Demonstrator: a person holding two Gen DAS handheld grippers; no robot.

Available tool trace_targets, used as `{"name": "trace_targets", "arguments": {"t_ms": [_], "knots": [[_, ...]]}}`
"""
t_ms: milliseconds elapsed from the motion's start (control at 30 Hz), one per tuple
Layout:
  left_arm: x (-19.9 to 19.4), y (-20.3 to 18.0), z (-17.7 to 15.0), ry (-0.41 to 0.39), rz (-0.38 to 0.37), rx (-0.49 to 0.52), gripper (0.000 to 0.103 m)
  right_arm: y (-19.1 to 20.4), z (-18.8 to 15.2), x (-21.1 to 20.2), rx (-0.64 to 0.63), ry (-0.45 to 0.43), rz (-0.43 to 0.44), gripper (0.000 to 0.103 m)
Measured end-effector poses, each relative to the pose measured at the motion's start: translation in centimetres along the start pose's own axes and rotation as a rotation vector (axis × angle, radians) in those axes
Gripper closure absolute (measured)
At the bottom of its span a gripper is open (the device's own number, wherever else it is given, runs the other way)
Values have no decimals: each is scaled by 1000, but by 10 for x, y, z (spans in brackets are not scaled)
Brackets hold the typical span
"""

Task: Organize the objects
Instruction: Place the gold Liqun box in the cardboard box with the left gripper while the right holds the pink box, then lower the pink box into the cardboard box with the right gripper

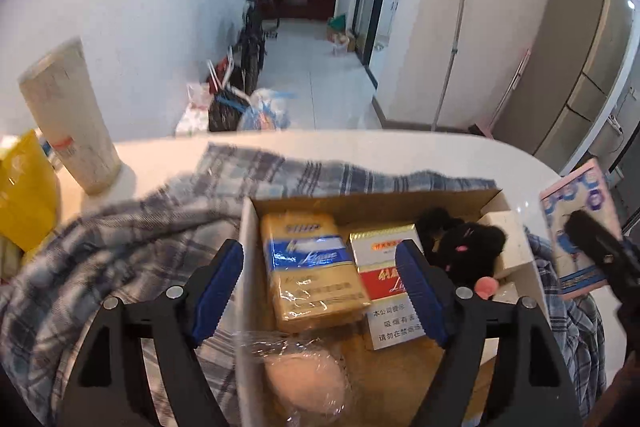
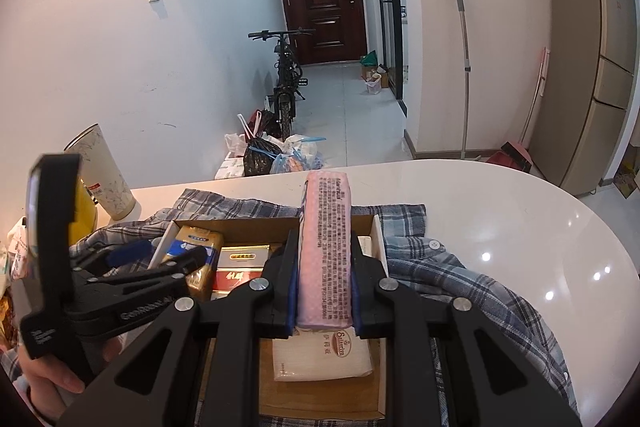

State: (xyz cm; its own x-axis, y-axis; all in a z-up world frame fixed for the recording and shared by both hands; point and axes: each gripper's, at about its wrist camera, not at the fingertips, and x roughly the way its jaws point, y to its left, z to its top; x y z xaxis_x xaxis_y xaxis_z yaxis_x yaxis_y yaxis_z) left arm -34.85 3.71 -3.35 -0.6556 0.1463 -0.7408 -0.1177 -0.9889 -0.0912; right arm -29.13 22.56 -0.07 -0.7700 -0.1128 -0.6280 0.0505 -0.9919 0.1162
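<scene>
In the box (image 1: 372,205): two cigarette packs (image 1: 312,267) | left fingers (image 1: 216,291) spread | right fingers (image 2: 288,279) pinching pink pack (image 2: 326,251)

Left gripper (image 1: 320,281): lower centre of left wrist view, blue pads spread wide, nothing pressed between. Bare hand (image 2: 52,371) grips its handle, lower left of right wrist view. Right gripper (image 2: 325,259): lower centre, jaws clamped on upright pink pack (image 2: 326,247).

White rounded table (image 2: 500,211); on it, plaid shirt (image 2: 460,267) under cardboard box (image 2: 256,225), paper cup (image 2: 106,175) beside.
</scene>
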Motion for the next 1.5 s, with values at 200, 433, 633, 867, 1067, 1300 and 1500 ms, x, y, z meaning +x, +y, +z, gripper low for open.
{"name": "trace_targets", "arguments": {"t_ms": [200,433,633,867,1067,1300,1500], "knots": [[-44,-3,11,-73,16,12,22,8,3,-13,-9,-5,24,84],[-105,-3,-13,-188,45,77,7,23,0,-27,-25,11,69,84],[-114,14,-40,-298,60,6,0,30,-16,-20,-24,64,90,84],[-79,30,-45,-219,45,-61,0,44,-36,10,-56,136,106,84],[-66,32,-49,-192,57,-58,0,44,-54,35,-62,196,88,84],[-63,33,-48,-175,47,-58,0,43,-58,41,-68,221,81,84],[-62,36,-48,-165,40,-78,0,46,-60,35,-74,228,95,84]]}}
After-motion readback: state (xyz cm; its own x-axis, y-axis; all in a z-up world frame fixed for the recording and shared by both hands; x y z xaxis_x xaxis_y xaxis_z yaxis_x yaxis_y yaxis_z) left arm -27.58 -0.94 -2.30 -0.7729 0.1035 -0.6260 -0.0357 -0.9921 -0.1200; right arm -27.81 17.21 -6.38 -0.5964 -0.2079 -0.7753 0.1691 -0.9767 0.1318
